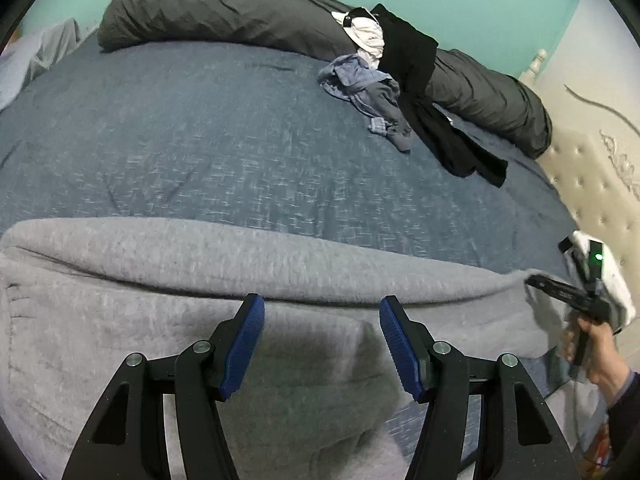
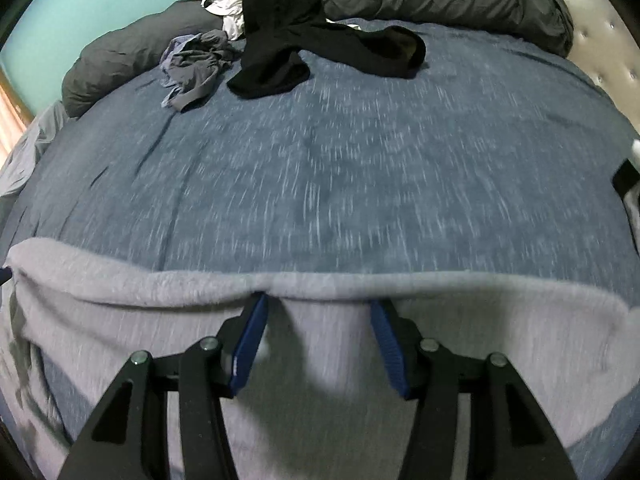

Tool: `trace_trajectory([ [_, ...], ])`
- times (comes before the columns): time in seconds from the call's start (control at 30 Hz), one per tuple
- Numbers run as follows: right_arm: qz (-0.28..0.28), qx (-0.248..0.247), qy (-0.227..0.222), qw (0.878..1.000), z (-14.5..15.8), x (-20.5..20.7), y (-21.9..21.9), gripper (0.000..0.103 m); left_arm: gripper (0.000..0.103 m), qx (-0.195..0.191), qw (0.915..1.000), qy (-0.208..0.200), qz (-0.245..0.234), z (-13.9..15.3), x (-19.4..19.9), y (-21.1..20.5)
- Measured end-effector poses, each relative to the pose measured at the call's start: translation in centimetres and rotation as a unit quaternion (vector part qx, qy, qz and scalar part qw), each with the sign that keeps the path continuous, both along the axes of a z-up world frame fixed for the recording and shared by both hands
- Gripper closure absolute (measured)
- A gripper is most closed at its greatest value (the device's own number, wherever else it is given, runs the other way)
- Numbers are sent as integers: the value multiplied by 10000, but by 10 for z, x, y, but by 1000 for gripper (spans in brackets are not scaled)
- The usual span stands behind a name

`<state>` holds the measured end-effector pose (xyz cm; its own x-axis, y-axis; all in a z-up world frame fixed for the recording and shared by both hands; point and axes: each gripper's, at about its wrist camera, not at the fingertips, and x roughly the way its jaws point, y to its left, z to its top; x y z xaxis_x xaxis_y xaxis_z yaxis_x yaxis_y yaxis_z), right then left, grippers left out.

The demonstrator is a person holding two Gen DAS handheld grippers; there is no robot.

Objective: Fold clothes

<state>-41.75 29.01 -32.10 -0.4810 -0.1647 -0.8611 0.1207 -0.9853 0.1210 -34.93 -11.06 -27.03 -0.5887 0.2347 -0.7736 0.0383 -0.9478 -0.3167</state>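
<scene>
Step in hand, as I judge it: laying out the fuzzy light-grey knit garment (image 1: pixel 240 280), spread along the near edge of the blue heathered bedspread (image 1: pixel 200 152) at six o'clock. My left gripper (image 1: pixel 322 344) hangs over its folded edge, blue pads parted, gripping nothing. My right gripper (image 2: pixel 318 340) likewise stands apart over the same edge, tips at the hem, not pinching. Crumpled black clothing (image 2: pixel 320 40) waits at twelve o'clock. Next move: both tongs nip the hem evenly.

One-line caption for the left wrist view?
Left gripper open over a grey fleece garment on the blue bedspread; unfolded clothes pile beyond.
</scene>
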Motion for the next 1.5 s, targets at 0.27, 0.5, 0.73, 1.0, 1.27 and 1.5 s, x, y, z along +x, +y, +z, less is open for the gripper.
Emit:
trace_trajectory([
  [0.27, -109, 139, -108, 9998, -1, -26, 3, 49, 38, -110, 9981, -576, -204, -35, -29, 8],
  [0.5, -51, 158, -7, 9999, -7, -30, 8, 49, 38, 589, 9957, -635, 320, -42, -57, -18],
  [0.73, -143, 168, 123, 9997, -2, -36, 15, 49, 38, 337, 9954, -781, 434, -50, -87, -18],
  [1.0, -172, -39, 242, 9996, 19, -8, 49, 49, 38, 124, 9991, -326, 224, -15, -49, -15],
  [1.27, -335, 233, 251, 9989, 29, 22, 101, 41, 37, -322, 9987, -389, -100, -4, -22, -10],
  [1.5, 420, 329, 241, 9983, 23, 16, 57, 40, 37, -737, 9963, -429, -92, 5, -29, -23],
])
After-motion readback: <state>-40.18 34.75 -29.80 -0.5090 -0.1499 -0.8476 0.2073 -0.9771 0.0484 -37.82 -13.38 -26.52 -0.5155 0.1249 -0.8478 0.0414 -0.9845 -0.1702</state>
